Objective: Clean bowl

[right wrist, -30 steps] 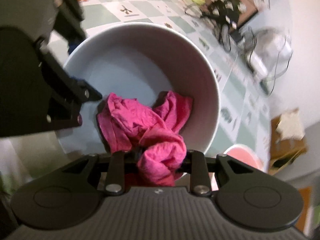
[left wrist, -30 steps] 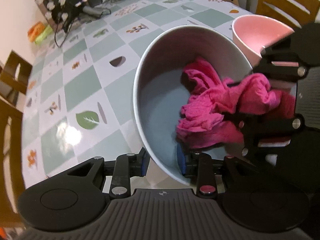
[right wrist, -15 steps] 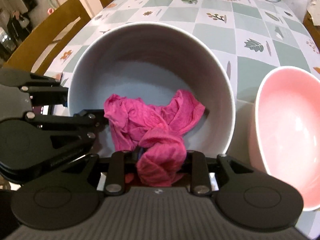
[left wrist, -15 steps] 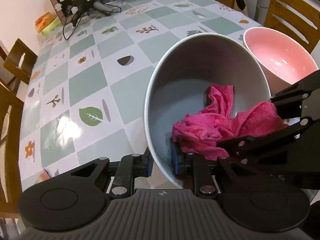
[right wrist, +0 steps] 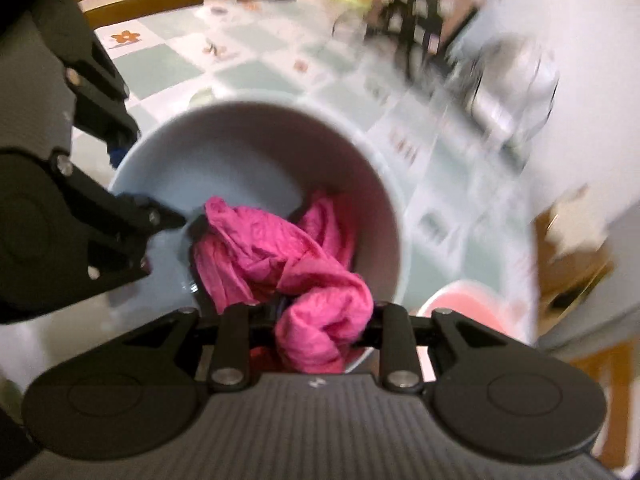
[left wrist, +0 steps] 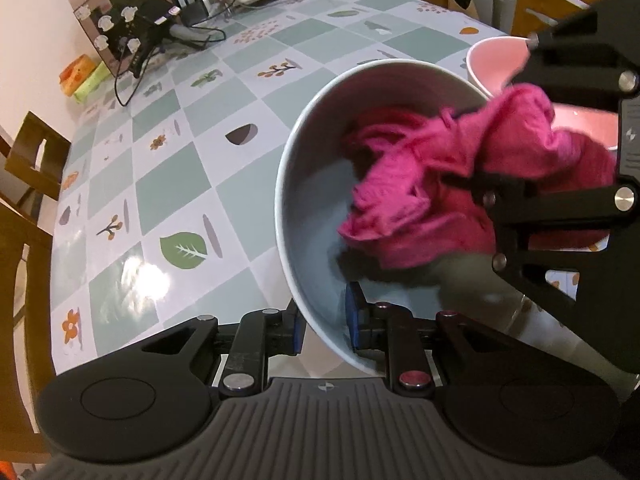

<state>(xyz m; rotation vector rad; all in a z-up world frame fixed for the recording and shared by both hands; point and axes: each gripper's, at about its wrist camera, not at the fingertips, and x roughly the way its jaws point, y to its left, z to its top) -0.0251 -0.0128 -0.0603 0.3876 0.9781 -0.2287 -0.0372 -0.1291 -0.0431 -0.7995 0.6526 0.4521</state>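
A pale grey-blue bowl (left wrist: 316, 208) is tilted toward the camera in the left wrist view. My left gripper (left wrist: 326, 324) is shut on its near rim, blue pads on either side of the wall. My right gripper (right wrist: 320, 312) is shut on a crumpled magenta cloth (right wrist: 280, 252) and presses it inside the bowl (right wrist: 256, 148). In the left wrist view the cloth (left wrist: 432, 184) lies against the bowl's right inner wall, with the right gripper's black body (left wrist: 568, 200) behind it.
A pink bowl (left wrist: 492, 60) stands just behind the grey one, also low right in the right wrist view (right wrist: 464, 300). The table (left wrist: 180, 184) has a green-and-white checked cover. Cables and a black device (left wrist: 132, 36) sit at the far edge. Wooden chairs (left wrist: 28, 160) surround it.
The right gripper has swept the cloth from the bowl's lower part up along its right wall, and its view is now motion-blurred. The left gripper still holds the rim.
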